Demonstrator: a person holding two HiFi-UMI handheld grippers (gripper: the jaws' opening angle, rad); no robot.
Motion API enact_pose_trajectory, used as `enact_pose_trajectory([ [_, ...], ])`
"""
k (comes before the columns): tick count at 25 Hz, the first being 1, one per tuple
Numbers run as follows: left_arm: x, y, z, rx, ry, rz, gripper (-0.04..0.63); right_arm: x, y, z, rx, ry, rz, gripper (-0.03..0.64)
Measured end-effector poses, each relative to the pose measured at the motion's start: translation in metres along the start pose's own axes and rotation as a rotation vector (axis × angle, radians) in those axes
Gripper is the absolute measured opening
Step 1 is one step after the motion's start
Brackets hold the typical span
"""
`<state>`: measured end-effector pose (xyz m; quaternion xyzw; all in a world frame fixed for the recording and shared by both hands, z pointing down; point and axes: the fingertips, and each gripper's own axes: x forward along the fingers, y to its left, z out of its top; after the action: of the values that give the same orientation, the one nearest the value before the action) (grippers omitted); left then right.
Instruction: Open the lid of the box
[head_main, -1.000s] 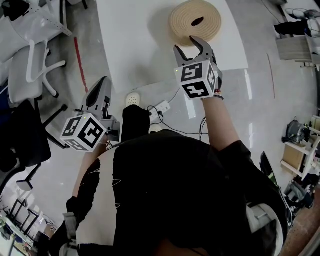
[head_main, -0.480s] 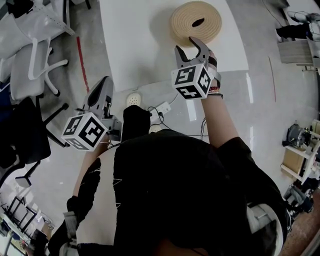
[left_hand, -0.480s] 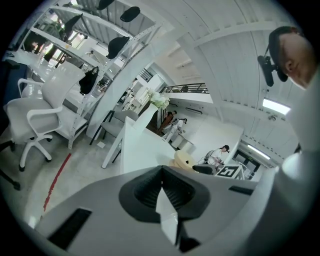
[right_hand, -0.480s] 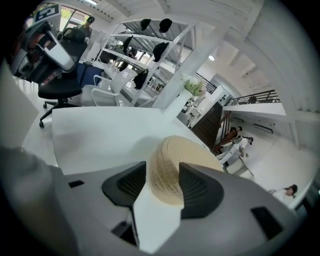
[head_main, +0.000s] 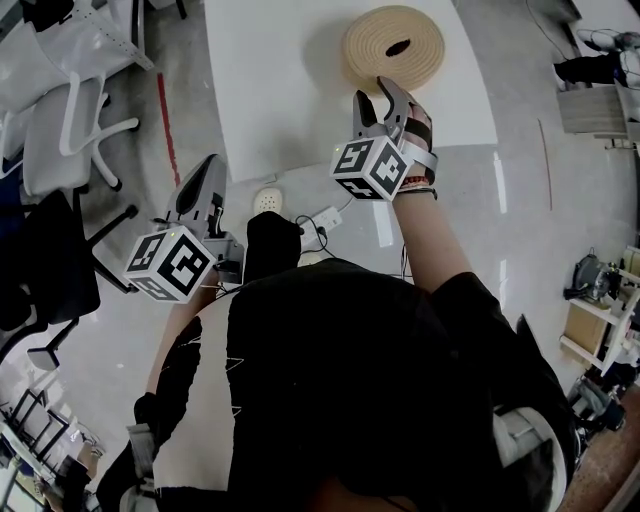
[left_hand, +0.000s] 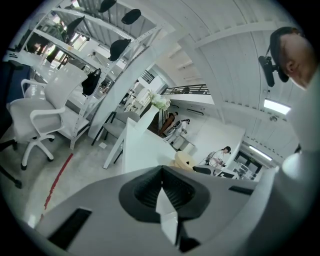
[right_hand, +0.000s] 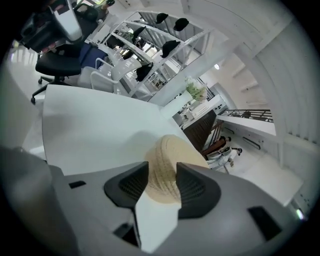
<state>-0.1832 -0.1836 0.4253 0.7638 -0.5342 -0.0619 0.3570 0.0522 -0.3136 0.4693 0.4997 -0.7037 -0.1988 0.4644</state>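
Jaws of right gripper (head_main: 378, 95) closing, pads not yet pressing on anything, with the round woven box (head_main: 370, 45) dead ahead and its near rim in line with the gap; left gripper (head_main: 205, 170) clenched empty, well back.

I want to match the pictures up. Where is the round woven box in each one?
Head view: the round woven box sits top centre, on the white table.
Left gripper view: the box is small, just right of centre, far along the table.
Right gripper view: the box is low centre, on the table.
Shared landmark: the white table.
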Motion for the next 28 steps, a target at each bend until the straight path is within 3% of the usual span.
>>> enact_pose_trajectory([
  [3, -0.0029, 0.003, 0.0008, -0.002, -0.004, 0.006, 0.011, 0.0013, -0.0026, 0.001, -0.016, -0.011, -0.041, 0.144],
  [11, -0.0095, 0.0039, 0.0053, 0.001, -0.013, 0.013, 0.011, 0.0015, -0.0019, 0.0024, -0.009, -0.018, -0.051, 0.141],
  [22, -0.0069, 0.0001, 0.006, 0.0, -0.016, 0.01, 0.011, -0.0009, -0.0062, 0.0036, 0.081, -0.046, 0.013, 0.117],
  [28, -0.0072, -0.0003, 0.0048, -0.003, -0.021, 0.01, 0.011, -0.0011, -0.0075, 0.0032, 0.188, -0.046, 0.072, 0.116],
])
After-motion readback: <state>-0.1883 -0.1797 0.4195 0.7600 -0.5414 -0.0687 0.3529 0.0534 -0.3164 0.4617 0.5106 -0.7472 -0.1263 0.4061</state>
